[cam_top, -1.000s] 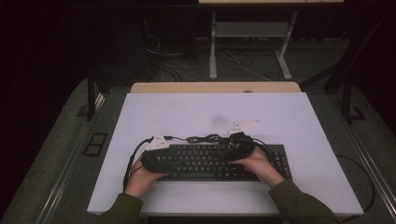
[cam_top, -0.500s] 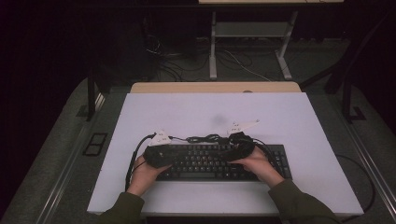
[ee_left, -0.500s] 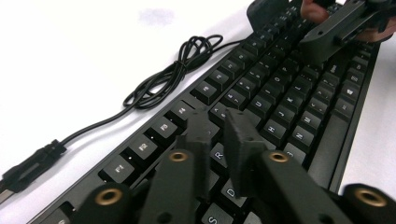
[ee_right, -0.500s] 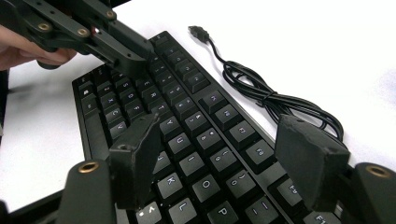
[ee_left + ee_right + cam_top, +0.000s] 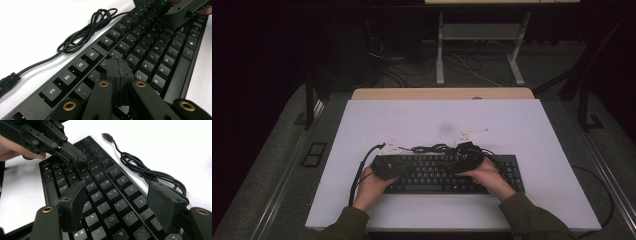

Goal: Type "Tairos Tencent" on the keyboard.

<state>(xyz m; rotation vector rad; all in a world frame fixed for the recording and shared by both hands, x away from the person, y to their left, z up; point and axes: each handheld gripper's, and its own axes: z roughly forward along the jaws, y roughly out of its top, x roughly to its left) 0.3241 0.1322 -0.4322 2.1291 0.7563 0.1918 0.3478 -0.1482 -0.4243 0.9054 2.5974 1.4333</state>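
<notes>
A black keyboard (image 5: 439,175) lies across the near middle of the white table (image 5: 437,117). Its cable (image 5: 431,148) sits in a loose coil just behind it, also seen as the cable (image 5: 91,25) and the cable (image 5: 147,173), ending in a USB plug (image 5: 107,137). My left gripper (image 5: 118,67) is shut with nothing in it, its tips low over the keys near the number row at the keyboard (image 5: 150,50). My right gripper (image 5: 120,202) stands open above the keys of the keyboard (image 5: 105,192). In the high view the left gripper (image 5: 399,167) and right gripper (image 5: 459,165) face each other over the keyboard.
The table's far half is bare white surface. A wooden strip (image 5: 442,93) runs along its back edge. Beyond it are desk legs and floor cables (image 5: 462,60). A person's sleeves (image 5: 532,217) come in at the near edge.
The left gripper has edged a little to the right over the keyboard. The right gripper and the keyboard have hardly moved.
</notes>
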